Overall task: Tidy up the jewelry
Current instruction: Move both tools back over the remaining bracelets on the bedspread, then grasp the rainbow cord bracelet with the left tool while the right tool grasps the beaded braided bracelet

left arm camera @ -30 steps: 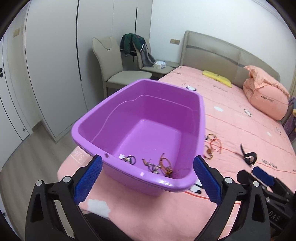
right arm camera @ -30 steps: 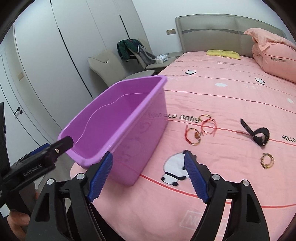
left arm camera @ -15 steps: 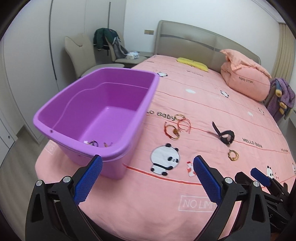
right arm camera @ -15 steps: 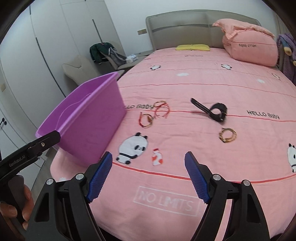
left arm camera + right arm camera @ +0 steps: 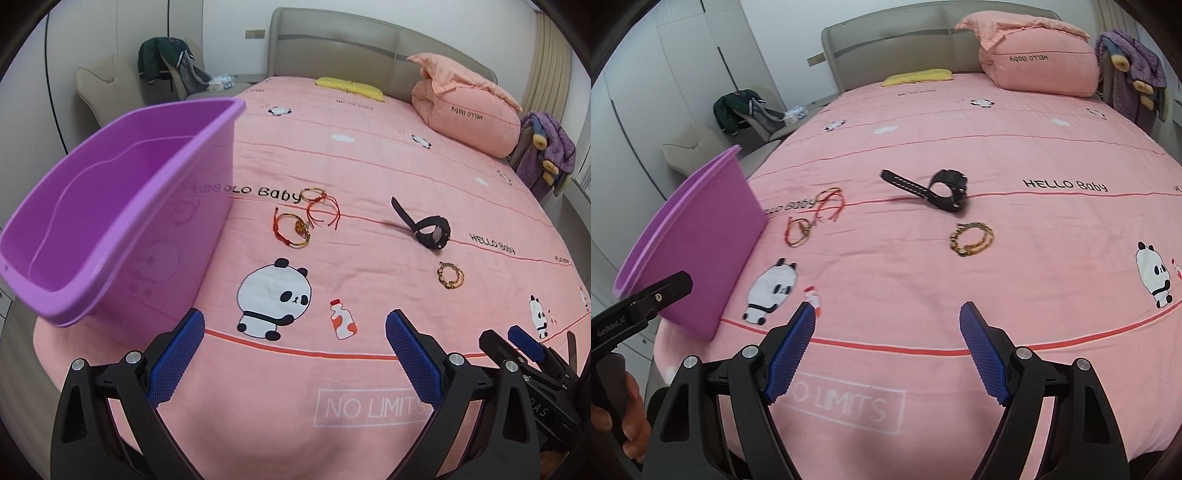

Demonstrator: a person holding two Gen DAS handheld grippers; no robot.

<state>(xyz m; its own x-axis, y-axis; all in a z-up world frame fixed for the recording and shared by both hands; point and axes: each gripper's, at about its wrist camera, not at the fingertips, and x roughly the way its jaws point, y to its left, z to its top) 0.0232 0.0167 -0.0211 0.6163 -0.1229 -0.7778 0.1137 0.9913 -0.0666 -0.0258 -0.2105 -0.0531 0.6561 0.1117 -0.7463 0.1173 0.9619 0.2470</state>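
A purple plastic tub (image 5: pixel 110 206) (image 5: pixel 698 236) stands on the pink bedspread at the left. Beside it lie red and gold cord bracelets (image 5: pixel 308 218) (image 5: pixel 816 214). Further right lies a black wristwatch (image 5: pixel 428 227) (image 5: pixel 942 190), and nearer to me a gold chain bracelet (image 5: pixel 450 275) (image 5: pixel 971 239). My left gripper (image 5: pixel 293 343) is open over the panda print, with nothing between its blue pads. My right gripper (image 5: pixel 888 332) is open too and empty, short of the gold chain bracelet. The tub's inside floor is hidden.
The bed's near edge runs under both grippers. A pink pillow (image 5: pixel 465 107) and a yellow item (image 5: pixel 351 86) lie near the headboard. Chairs with clothes (image 5: pixel 166 74) stand to the left of the bed, beyond the tub. A hand (image 5: pixel 624 424) holds the left gripper's handle.
Both grippers swung right and down, away from above the tub toward the jewelry on the bedspread. The tub's contents have dropped out of sight. Both stayed open.
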